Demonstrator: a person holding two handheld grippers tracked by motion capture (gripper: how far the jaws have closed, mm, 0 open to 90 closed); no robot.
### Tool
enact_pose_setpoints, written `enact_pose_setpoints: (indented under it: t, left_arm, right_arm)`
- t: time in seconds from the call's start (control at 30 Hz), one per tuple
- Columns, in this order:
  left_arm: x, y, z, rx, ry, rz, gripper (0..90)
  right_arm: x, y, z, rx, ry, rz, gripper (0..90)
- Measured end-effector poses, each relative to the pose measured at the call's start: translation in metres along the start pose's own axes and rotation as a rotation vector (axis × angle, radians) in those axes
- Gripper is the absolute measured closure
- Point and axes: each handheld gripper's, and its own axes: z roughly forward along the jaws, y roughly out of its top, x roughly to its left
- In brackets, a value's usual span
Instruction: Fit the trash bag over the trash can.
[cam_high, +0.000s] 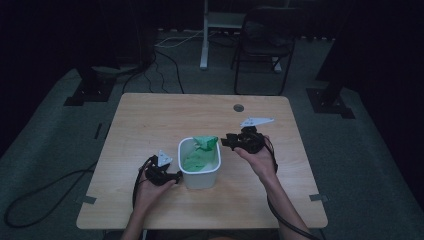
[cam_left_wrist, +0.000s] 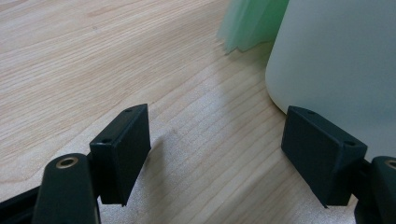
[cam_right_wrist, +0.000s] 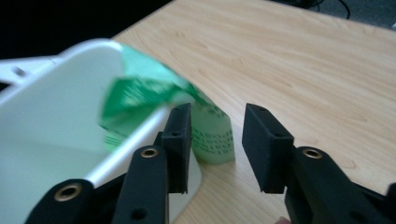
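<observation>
- White bin (cam_high: 199, 172) with green bag (cam_high: 202, 152) stood mid-table (cam_high: 150, 120), wood-grain, on grey carpet in a dark room.
- Left gripper (cam_left_wrist: 217, 149) gaped wide beside the bin, empty.
- Right gripper (cam_right_wrist: 215, 140) stood parted at the rim, gripping nothing.

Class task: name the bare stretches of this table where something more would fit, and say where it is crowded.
Free: the far strip between the white bin and the cable hole; the table's far-left corner. Crowded: around the bin, between the left tongs and right tongs.
</observation>
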Motion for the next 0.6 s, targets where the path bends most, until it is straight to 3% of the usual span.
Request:
enact_pose_setpoints:
  t: [0.23, 0.6]
  left_arm:
    - [0.0, 0.0, 0.0, -0.002, -0.001, -0.001, 24.6]
    - [0.0, 0.0, 0.0, 0.001, 0.0, 0.0, 24.7]
  right_arm:
    - [-0.008, -0.01, 0.024, 0.032, -0.019, -0.042, 55.6]
    - [-0.007, -0.009, 0.038, 0.038, -0.005, -0.104, 52.8]
